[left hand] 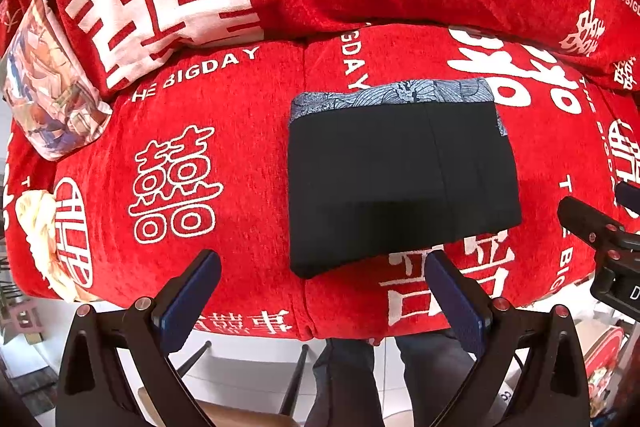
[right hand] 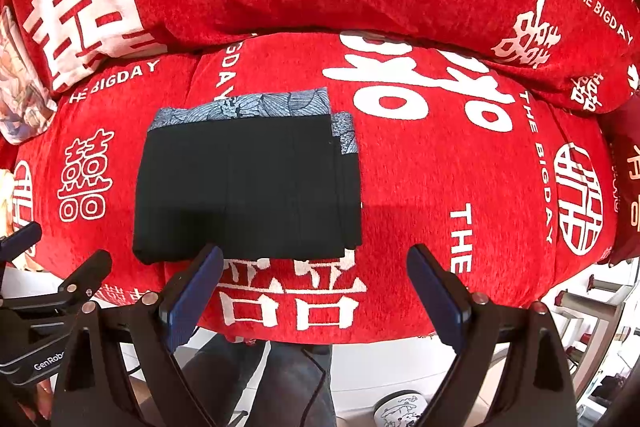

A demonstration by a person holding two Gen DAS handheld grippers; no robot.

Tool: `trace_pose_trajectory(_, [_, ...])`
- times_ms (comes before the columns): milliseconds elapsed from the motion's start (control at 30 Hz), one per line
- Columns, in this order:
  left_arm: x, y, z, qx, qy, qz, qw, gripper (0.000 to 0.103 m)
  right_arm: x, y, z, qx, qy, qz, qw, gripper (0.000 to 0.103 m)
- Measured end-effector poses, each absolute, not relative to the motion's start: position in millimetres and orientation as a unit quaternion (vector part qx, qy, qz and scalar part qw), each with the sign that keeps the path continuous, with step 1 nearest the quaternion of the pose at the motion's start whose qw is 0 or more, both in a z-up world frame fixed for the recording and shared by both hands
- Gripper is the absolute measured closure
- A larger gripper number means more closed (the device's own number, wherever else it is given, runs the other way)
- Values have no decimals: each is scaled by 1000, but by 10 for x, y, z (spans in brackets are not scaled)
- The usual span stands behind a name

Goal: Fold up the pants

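- On red sofa cover (left hand: 248, 155): black pants (left hand: 400, 179), folded into a rectangle, blue patterned band along far edge.
- Left gripper (left hand: 322, 289): wide open, empty.
- Right gripper (right hand: 316, 285): wide open, empty.

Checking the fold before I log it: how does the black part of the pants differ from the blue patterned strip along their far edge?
The black part is plain and dark; the blue patterned strip carries a pale leaf-like print. The black part covers nearly the whole bundle, while the strip is a narrow band at the far edge, with a bit at the right corner. The black part lies on top; the strip peeks out beyond it. Both lie flat on the red cover, with neither gripper touching them.
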State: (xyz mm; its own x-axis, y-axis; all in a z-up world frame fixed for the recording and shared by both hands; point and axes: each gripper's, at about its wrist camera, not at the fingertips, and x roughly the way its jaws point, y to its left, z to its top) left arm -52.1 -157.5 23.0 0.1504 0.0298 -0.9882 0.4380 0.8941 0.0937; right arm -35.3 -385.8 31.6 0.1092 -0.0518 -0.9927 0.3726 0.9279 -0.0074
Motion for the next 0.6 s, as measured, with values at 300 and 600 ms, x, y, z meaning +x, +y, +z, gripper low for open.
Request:
trace_pose_trajectory(300, [-506,-1583,236,184,638,-137,735,1,-358,-3871,311,122,652,-144,734,9])
trace_pose_trajectory(600, [-492,-1576,239,183,637,-139,736,1,-369,-3875,287,123,655,-145,731,9])
